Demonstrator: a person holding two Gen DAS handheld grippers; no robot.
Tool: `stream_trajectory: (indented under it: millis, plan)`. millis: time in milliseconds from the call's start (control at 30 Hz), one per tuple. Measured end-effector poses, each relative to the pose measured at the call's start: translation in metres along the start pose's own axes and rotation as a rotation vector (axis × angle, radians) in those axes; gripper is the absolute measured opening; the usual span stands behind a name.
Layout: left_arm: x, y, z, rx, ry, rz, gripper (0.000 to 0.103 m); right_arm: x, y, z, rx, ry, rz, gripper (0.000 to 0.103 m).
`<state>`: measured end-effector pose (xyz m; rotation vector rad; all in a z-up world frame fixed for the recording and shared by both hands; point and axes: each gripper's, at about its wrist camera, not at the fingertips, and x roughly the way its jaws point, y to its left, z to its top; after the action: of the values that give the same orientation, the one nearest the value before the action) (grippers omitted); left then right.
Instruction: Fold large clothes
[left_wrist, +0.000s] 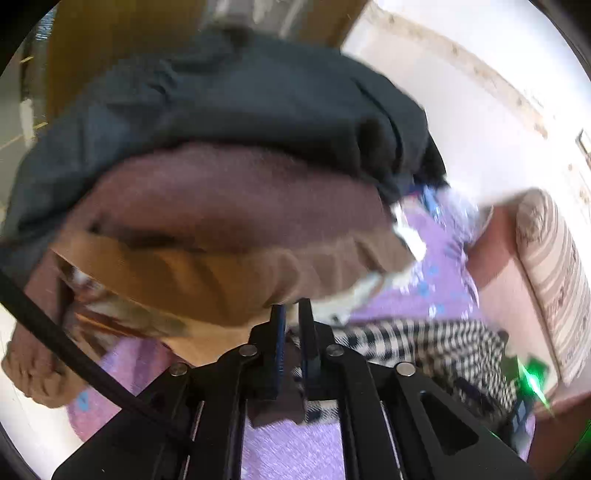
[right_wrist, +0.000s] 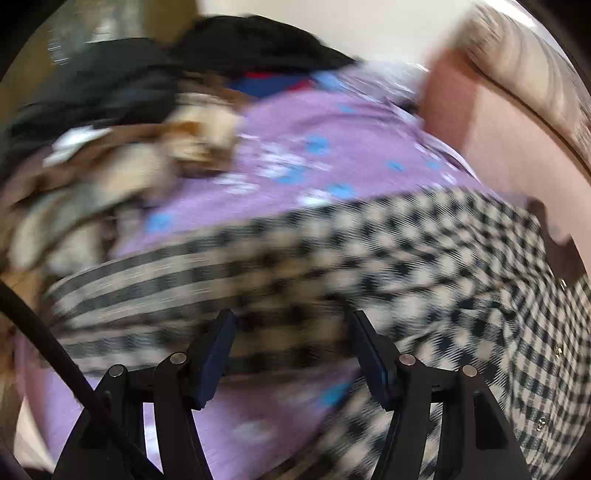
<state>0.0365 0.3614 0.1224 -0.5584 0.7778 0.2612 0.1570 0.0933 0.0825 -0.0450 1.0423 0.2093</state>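
White wall (left_wrist: 461, 122), striped cushion (left_wrist: 554, 273), purple floral bedsheet (right_wrist: 314, 147)

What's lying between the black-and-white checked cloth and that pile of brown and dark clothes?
In the right wrist view, a purple sheet with blue and white flowers fills the stretch between the checked cloth and the heap of brown and dark clothes.

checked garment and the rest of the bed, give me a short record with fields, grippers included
surface: purple sheet with blue and white print
checked garment: black-and-white checked garment, spread on the sheet
pile: dark garment on top, brown garment under it
left gripper: left gripper, jaws almost together, nothing seen between them
right gripper: right gripper, jaws apart over the checked garment, not clamping it
picture quality: right wrist view blurred
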Motion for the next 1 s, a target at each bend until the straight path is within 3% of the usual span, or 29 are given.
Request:
stream_trajectory:
  millis: [67,167,367,633,667,733,767,800,933,1000]
  plan:
    - [-0.004,0.009,0.006,-0.035,-0.017,0.004,0.019,-0.02,0.036,-0.01,-0.12,-0.024,0.078,0.073]
    - [-0.005,0.024,0.012,-0.082,-0.022,0.014,0.019,-0.037,0.092,-0.032,-0.323,-0.046,0.129,0.079]
    - [-0.016,0.042,0.021,-0.125,-0.025,-0.005,0.019,-0.033,0.183,-0.071,-0.663,-0.123,0.067,0.079]
    - [-0.037,0.044,0.027,-0.116,-0.112,0.044,0.02,0.005,0.229,-0.083,-0.79,-0.173,-0.013,0.078]
    - [-0.037,0.046,0.028,-0.125,-0.11,0.04,0.02,0.007,0.229,-0.08,-0.769,-0.172,0.001,0.073]
    - [-0.036,0.048,0.028,-0.14,-0.106,0.035,0.02,0.012,0.228,-0.075,-0.739,-0.145,0.021,0.045]
    - [-0.035,0.049,0.028,-0.146,-0.104,0.033,0.02,0.014,0.227,-0.073,-0.728,-0.13,0.015,0.024]
    - [-0.037,0.051,0.027,-0.151,-0.103,0.031,0.02,0.016,0.225,-0.071,-0.713,-0.119,0.013,0.017]
    - [-0.034,0.043,0.025,-0.144,-0.106,0.022,0.021,0.007,0.205,-0.053,-0.588,-0.127,0.056,0.013]
    - [-0.035,0.039,0.023,-0.14,-0.114,0.018,0.027,-0.007,0.185,-0.038,-0.492,-0.153,0.07,0.013]
